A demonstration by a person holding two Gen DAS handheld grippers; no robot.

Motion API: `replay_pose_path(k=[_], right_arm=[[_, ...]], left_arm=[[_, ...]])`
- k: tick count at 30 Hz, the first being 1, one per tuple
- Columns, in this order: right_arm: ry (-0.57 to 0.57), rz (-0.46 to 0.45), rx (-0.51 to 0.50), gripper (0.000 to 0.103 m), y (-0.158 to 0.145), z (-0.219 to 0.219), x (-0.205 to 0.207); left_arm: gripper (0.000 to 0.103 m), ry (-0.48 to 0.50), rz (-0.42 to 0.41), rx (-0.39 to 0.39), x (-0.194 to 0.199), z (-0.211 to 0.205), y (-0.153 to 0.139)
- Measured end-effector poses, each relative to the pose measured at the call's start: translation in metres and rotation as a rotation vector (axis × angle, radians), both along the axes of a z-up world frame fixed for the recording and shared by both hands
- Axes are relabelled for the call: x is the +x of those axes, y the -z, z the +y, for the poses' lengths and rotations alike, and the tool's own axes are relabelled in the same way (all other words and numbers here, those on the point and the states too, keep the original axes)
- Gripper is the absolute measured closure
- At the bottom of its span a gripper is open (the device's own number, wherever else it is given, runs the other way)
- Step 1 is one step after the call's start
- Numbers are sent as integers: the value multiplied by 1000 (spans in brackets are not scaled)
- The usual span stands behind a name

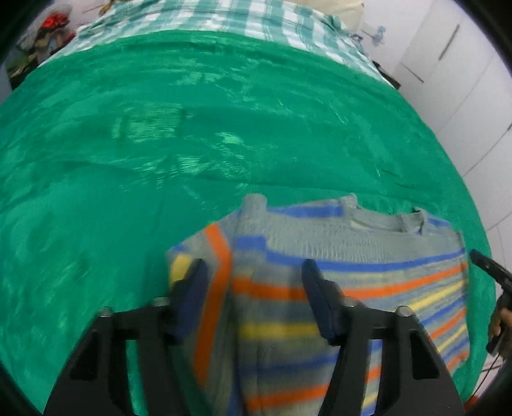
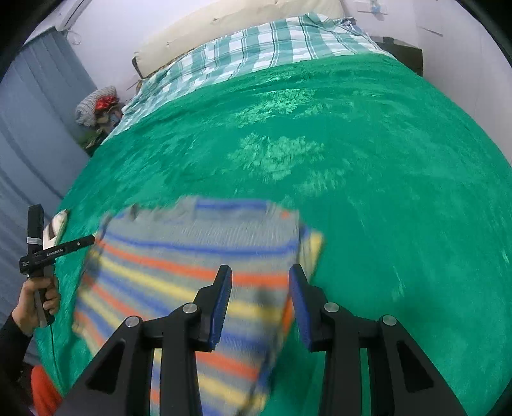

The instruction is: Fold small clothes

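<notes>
Wardrobe doors (image 1: 454, 64) left view, curtain (image 2: 38, 128) right view

A home bedroom: bed (image 2: 320, 134), pillow (image 2: 224, 25), wardrobe (image 1: 448, 64).

Striped garment (image 1: 352, 252) on green-blanketed bed (image 1: 160, 160)

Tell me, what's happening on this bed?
A person is folding a small grey knitted garment with blue, orange and yellow stripes on a fuzzy green blanket, using two handheld black grippers. The left gripper and right gripper both hover over the garment, jaws apart, apparently gripping nothing.
</notes>
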State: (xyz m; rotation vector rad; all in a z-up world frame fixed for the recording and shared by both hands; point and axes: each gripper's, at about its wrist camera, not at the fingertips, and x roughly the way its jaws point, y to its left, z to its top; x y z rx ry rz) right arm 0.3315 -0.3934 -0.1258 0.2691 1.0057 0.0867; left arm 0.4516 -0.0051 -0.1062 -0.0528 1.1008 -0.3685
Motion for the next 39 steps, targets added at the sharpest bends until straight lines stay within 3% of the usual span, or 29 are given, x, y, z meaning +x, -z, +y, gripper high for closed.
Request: replay_pose_path(k=[1,2,3,6,9,11,13,14,15,16,17,19,21,24,29,31,39], right_arm=[[-20,32,-16,77,10,5,11],[-45,92,-62,100,24,11,23],[-56,111,-104,103,29,13,26],[-78,23,-152,103,13,23,25],[-47,-68,-155,103,1,21,24],[-18,-21,-155,103,17,14,32],[7,65,-112,102,34,3,37],[23,45,-98,102,31,0,32],[42,20,-108,101,23,-2,26],[53,2,-124,92,14,-1,18],[53,-13,-150,66,5,1,9],[42,-52,-232,28,-12,13,-15],[15,-86,-317,27,-26,27,-42],[25,-51,-410,27,-33,45,-83],[96,-34,-450,27,-37,66,-150],[118,-31,-444,27,-36,71,-168],[130,-44,-425,27,-46,86,-202]], left_arm=[[97,17,14,20,3,-5,6],[101,18,10,39,3,-7,7],[101,16,-6,31,1,-6,5],[101,-34,-63,-24,-9,14,-8],[101,-62,-93,9,-10,18,0],[95,-70,-65,56,-5,10,16],[93,-85,-68,55,-7,9,15],[77,-94,-63,43,-10,10,10],[50,-96,-62,31,-13,12,5],[38,-101,-86,37,-24,15,-5],[23,-103,-117,50,-32,16,-12],[16,-84,-173,65,-58,22,-26],[14,-61,-175,73,-92,26,-32],[13,-63,-169,83,-146,34,-28],[12,-68,-166,97,-236,33,-16],[12,-49,-166,112,-256,22,-8],[11,-21,-156,183,-274,-1,8]])
